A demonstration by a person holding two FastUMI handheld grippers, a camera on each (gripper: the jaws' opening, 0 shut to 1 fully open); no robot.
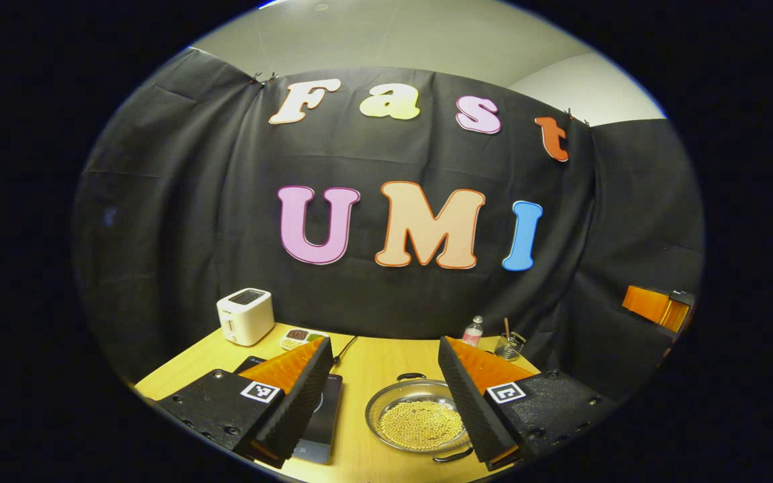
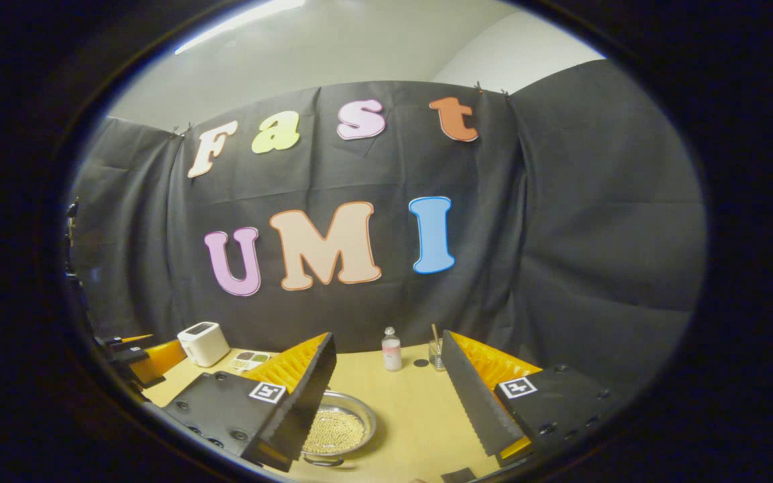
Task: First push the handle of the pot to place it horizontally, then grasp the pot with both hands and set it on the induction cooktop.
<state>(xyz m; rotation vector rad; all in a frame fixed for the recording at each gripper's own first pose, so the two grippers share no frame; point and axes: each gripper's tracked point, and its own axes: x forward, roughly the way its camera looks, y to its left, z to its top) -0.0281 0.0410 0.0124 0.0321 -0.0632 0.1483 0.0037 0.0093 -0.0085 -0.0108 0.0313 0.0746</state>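
Note:
A shallow metal pot [image 1: 417,419] holding small yellow beads sits on the wooden table [image 1: 373,365]. One black handle [image 1: 411,376] points away from me and the other [image 1: 453,456] points toward me. Left of it lies the flat black induction cooktop [image 1: 323,416]. My left gripper [image 1: 384,343] hovers open above the table, its right finger [image 1: 470,396] overlapping the pot's right rim in the view. My right gripper [image 2: 387,337] is open too, with the pot [image 2: 339,429] showing just right of its left finger [image 2: 299,396], partly hidden by it.
A white toaster [image 1: 245,315] and a small divided dish [image 1: 300,335] stand at the back left. A small bottle [image 2: 392,350] and a glass with a stick [image 2: 436,354] stand at the back by the cloth wall. The other gripper [image 1: 658,308] shows at the far right.

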